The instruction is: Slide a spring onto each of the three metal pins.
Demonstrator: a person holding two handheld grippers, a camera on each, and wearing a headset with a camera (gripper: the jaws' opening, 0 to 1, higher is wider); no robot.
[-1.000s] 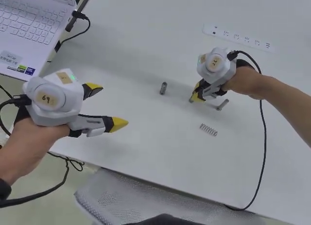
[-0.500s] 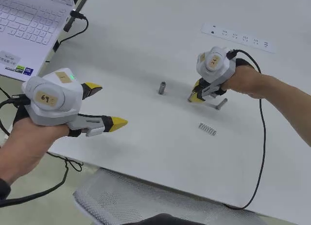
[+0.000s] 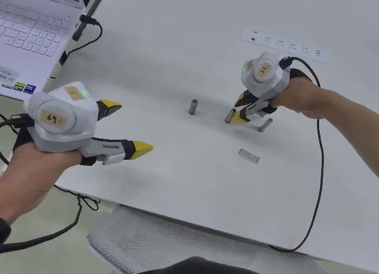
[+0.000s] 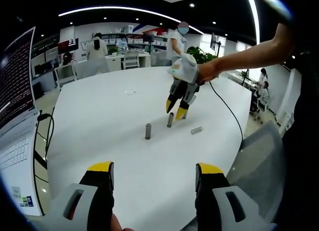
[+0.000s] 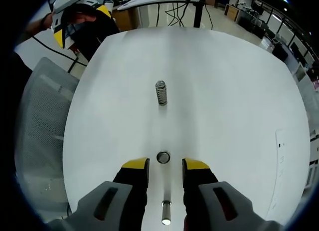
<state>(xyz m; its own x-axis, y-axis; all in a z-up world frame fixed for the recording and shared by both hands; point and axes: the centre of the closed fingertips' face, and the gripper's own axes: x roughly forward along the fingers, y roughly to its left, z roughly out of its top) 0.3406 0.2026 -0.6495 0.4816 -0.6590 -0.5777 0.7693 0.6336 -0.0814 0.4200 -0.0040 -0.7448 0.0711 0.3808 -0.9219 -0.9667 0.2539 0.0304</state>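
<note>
A metal pin with a spring on it (image 3: pixel 193 106) (image 5: pixel 160 92) (image 4: pixel 148 130) stands upright mid-table. A second, bare pin (image 3: pixel 230 115) (image 5: pixel 163 157) (image 4: pixel 170 119) stands just ahead of my right gripper (image 3: pixel 241 110) (image 5: pixel 165 167), whose jaws are open and do not touch it. A third pin (image 3: pixel 265 125) (image 5: pixel 166 211) (image 4: pixel 196 130) lies flat under that gripper. One loose spring (image 3: pixel 249 155) lies nearer the table's front edge. My left gripper (image 3: pixel 127 127) (image 4: pixel 154 173) hovers open and holds nothing at the front left, well apart from the pins.
A laptop (image 3: pixel 29 31) sits at the far left with a black cable (image 3: pixel 89 37) beside it. A white power strip (image 3: pixel 284 46) lies at the back right. A grey mesh chair (image 3: pixel 154 244) stands below the table's front edge.
My right gripper has drawn back slightly, so the bare pin now shows standing free in front of its tips. The left gripper has barely moved.
</note>
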